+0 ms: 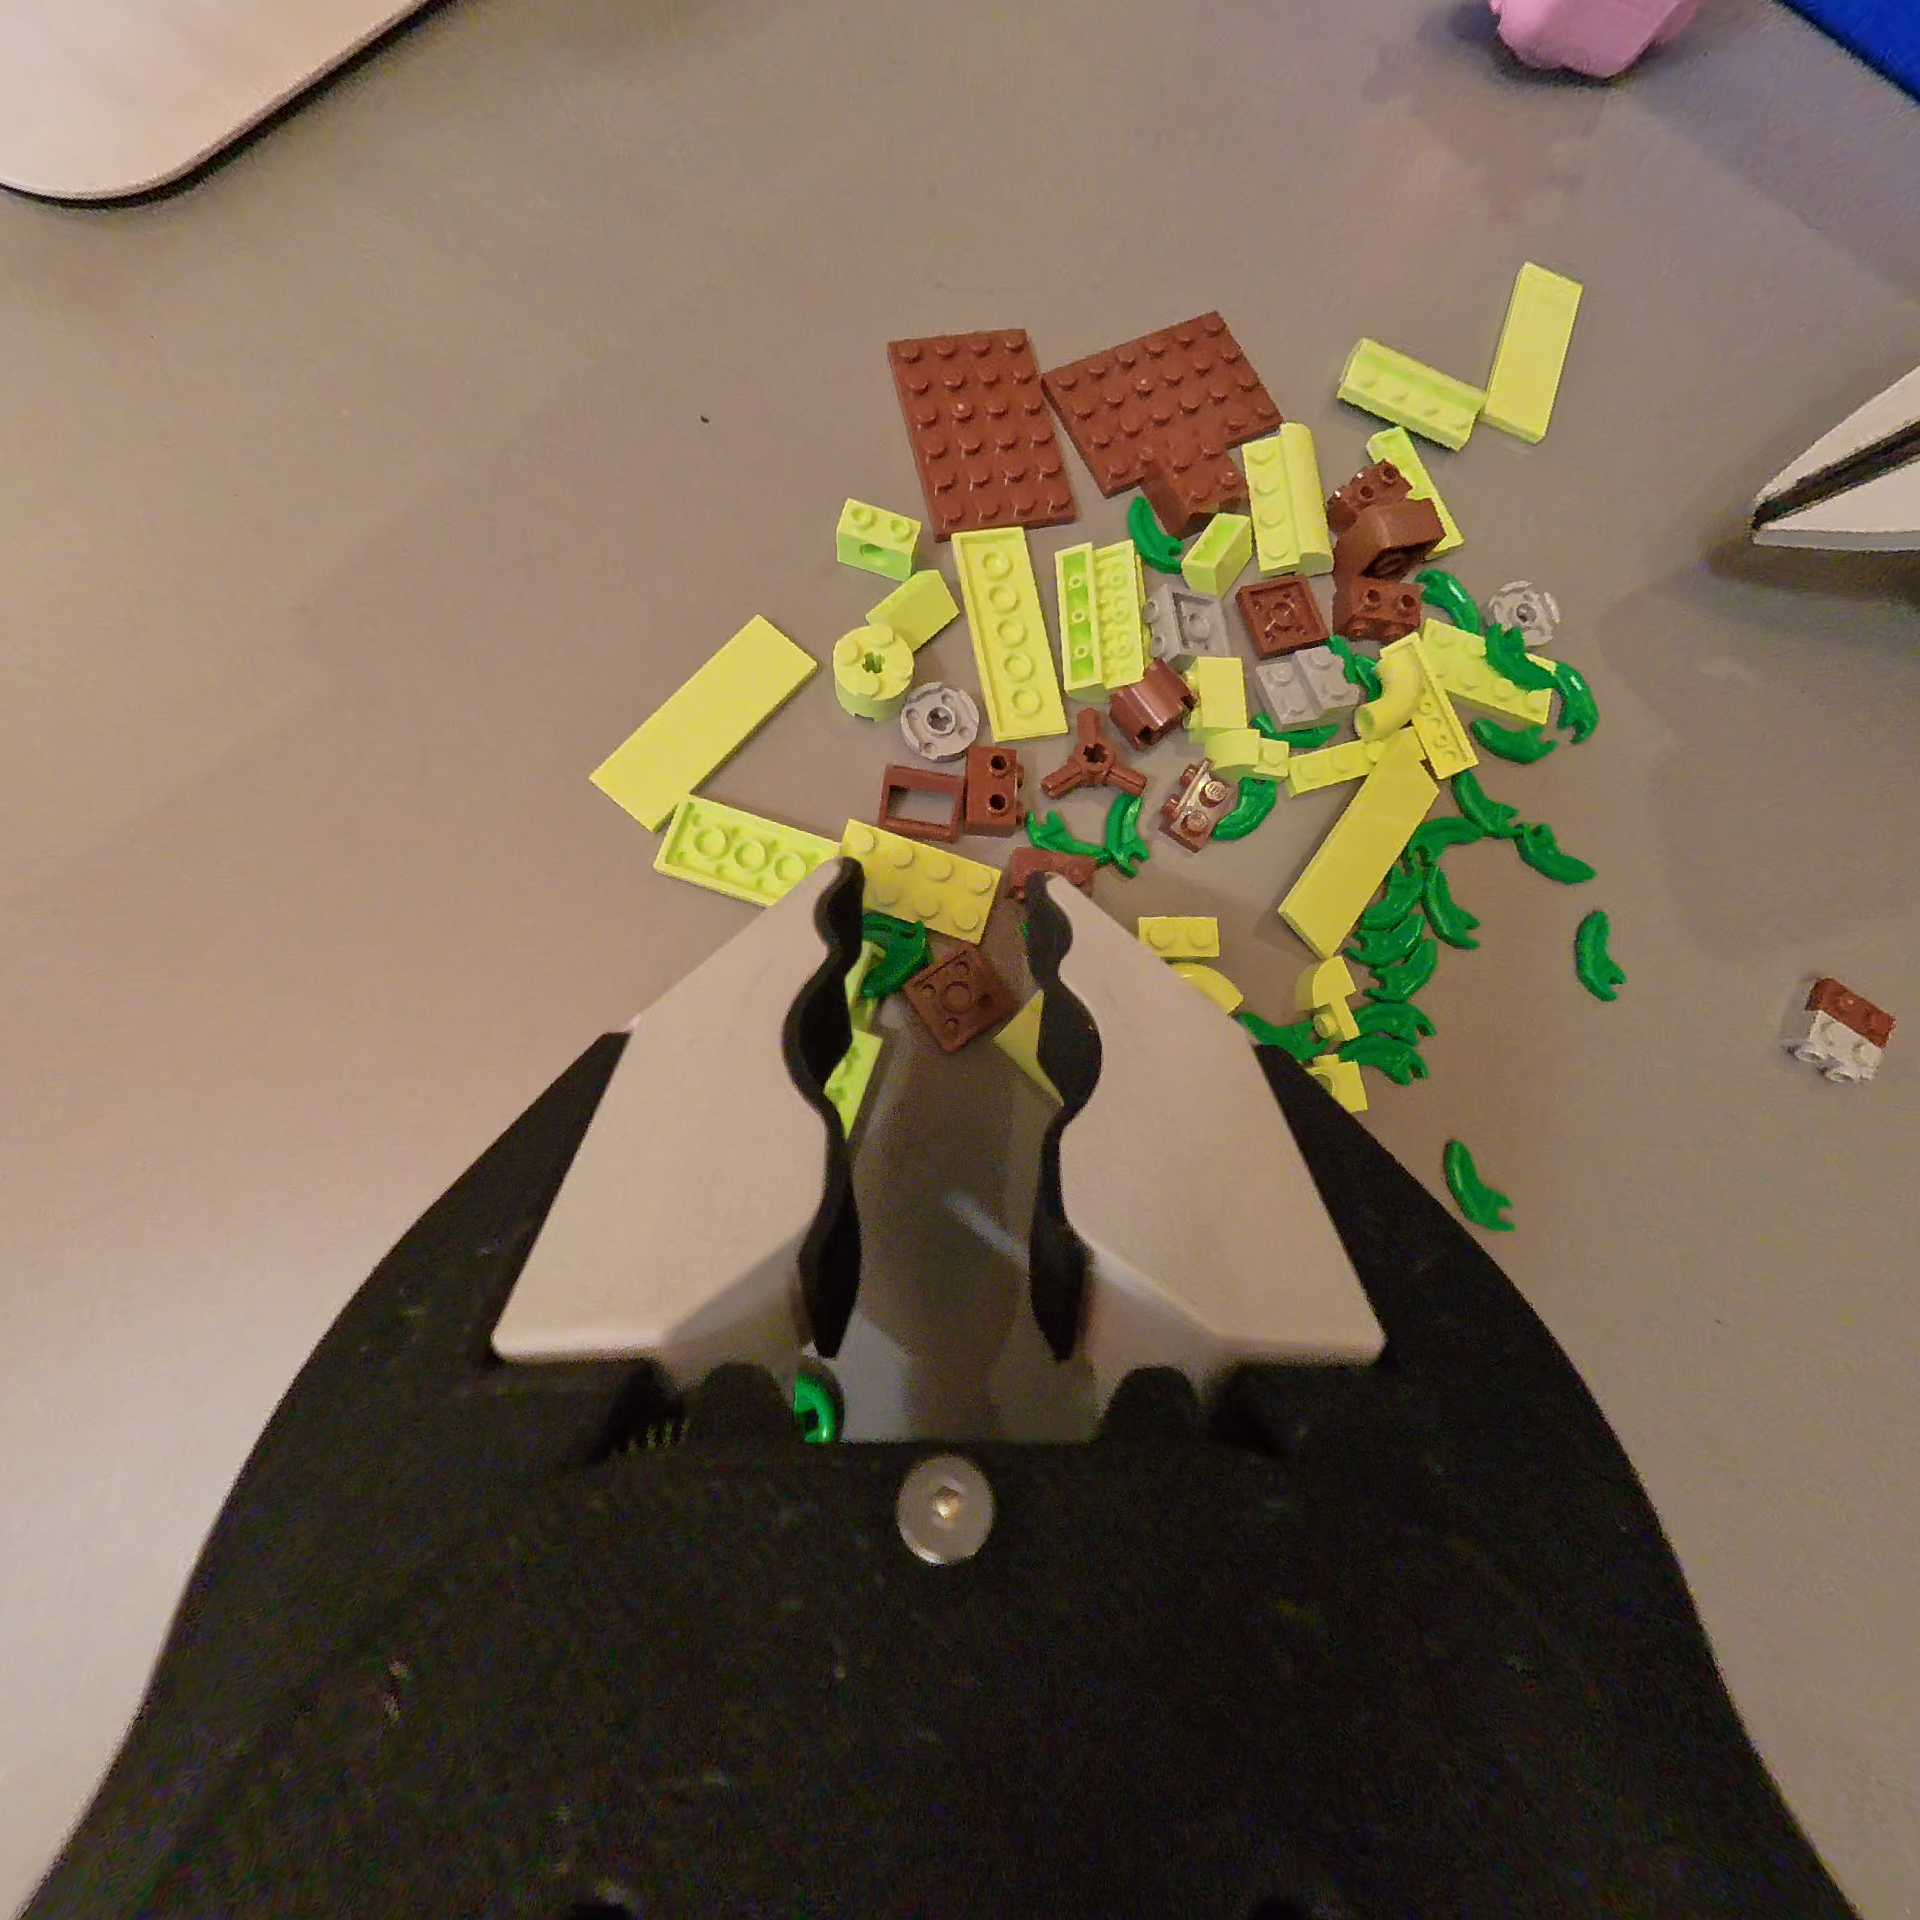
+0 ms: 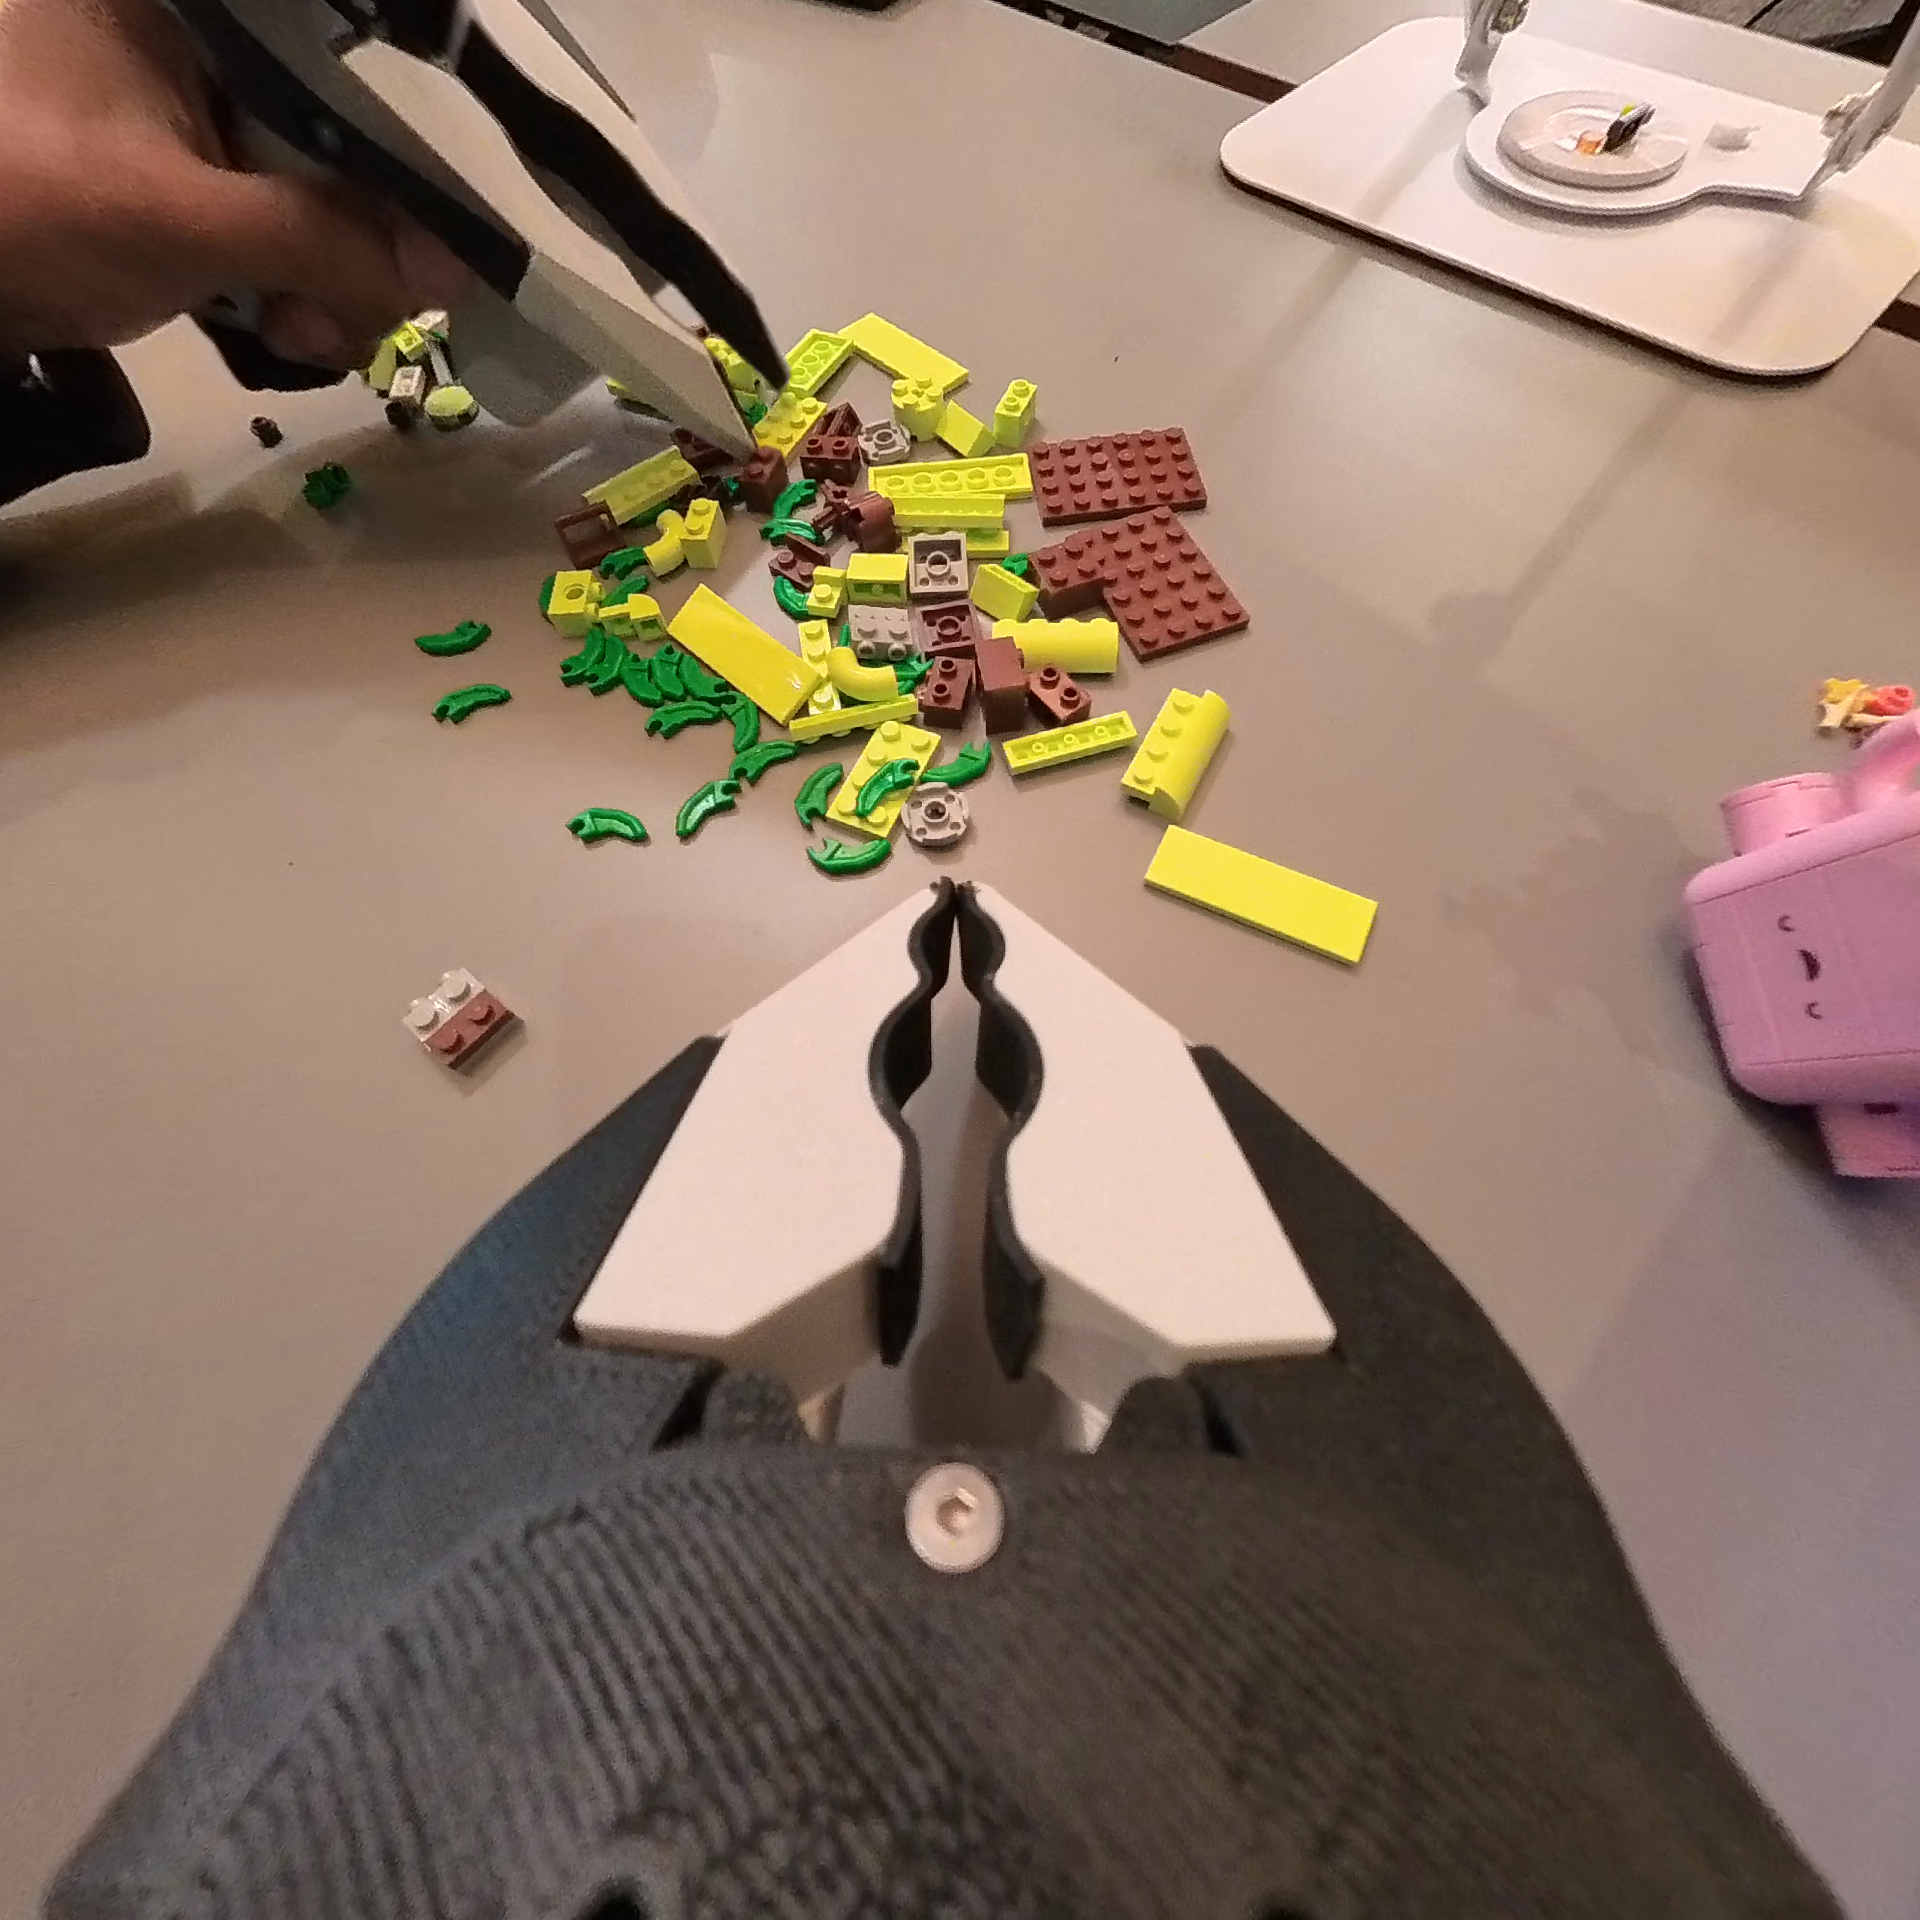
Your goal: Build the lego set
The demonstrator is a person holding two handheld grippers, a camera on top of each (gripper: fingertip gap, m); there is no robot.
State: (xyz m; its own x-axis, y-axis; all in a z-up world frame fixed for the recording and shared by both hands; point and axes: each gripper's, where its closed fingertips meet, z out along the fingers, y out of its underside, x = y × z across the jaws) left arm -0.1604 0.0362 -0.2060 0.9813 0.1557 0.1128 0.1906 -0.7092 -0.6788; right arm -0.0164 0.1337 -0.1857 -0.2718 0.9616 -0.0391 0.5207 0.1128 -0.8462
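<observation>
Left wrist view: the left hand-held gripper point(image 1: 940, 883) hangs parted over the lego pile point(image 1: 1195, 686) on the grey counter point(image 1: 416, 623), gripping nothing.

Right wrist view: the right hand-held gripper point(image 2: 958, 889) is closed and empty; the pile lies at 12 o'clock, a small grey-brown assembly point(image 2: 460, 1016) at 9 o'clock.

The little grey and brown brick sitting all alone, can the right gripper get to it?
Probably yes. The grey and brown brick lies apart from the pile on bare table, with nothing between it and the right gripper. Its jaws are shut, so they would have to open first.
</observation>
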